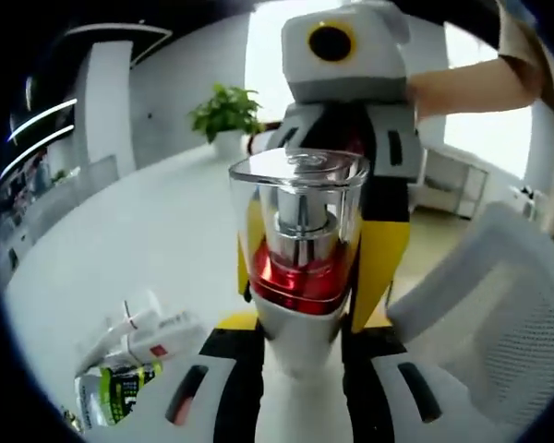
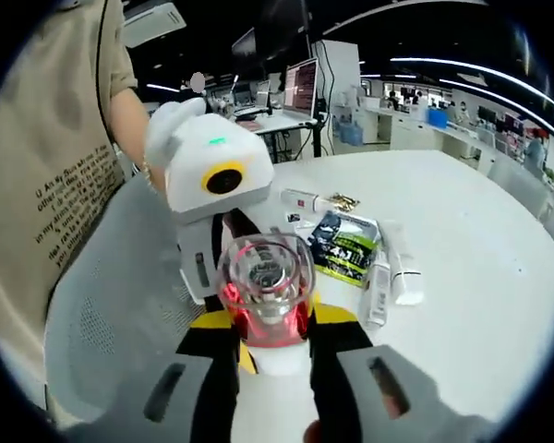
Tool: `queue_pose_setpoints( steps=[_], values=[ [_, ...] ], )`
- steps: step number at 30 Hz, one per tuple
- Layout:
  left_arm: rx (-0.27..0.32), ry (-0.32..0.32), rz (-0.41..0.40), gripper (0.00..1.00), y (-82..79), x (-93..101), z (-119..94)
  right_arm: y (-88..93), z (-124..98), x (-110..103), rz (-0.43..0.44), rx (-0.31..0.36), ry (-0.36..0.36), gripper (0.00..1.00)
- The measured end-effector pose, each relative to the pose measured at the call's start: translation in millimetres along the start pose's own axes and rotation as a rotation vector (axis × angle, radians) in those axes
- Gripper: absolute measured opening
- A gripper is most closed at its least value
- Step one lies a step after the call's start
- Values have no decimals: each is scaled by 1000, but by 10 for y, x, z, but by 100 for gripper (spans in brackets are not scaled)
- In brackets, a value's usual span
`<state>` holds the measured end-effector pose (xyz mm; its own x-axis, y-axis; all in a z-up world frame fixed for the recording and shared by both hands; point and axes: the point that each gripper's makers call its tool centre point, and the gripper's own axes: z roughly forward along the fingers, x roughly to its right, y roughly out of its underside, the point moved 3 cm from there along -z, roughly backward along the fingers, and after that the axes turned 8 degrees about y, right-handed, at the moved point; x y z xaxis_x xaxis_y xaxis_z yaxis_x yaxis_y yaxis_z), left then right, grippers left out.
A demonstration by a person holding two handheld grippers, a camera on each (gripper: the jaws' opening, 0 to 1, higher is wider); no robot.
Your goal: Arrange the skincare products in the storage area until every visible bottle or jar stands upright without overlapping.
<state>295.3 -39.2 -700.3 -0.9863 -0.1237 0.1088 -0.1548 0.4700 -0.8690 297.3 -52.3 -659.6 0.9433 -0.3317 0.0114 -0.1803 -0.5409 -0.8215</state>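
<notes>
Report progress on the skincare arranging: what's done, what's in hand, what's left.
Done: nothing visibly set upright on the table so far. In hand: a red bottle with a clear cap is gripped between both hand-held grippers, left and right, above the table. Left: the white tubes and the green-and-black packet lie flat in a cluster and need standing up, apart.

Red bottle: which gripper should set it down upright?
Right, likely. Left gripper and right gripper both clamp the bottle, but right faces the tubes, pouch and bare table.
</notes>
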Motion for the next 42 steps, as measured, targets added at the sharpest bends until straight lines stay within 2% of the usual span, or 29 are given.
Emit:
queue_pose_setpoints(
  steps=[4, 11, 19, 27, 34, 42],
  values=[
    [17, -39, 18, 28, -16, -62, 30, 0, 0, 63, -2, 4, 16, 29],
    [41, -51, 36, 28, -72, -218, 108, 2, -14, 238, 51, 15, 53, 30],
    [62, -70, 56, 29, -147, -498, 211, -3, -12, 563, 70, 33, 115, 30],
    [47, -98, 49, 29, -253, -845, 338, -23, 11, 923, 36, 21, 108, 30],
    [54, -115, 36, 29, -322, -1168, 411, -34, 65, 1222, 22, 40, 121, 29],
    [57, -136, 10, 29, -346, -1343, 444, -62, 107, 1399, -5, 39, 107, 29]
  ],
)
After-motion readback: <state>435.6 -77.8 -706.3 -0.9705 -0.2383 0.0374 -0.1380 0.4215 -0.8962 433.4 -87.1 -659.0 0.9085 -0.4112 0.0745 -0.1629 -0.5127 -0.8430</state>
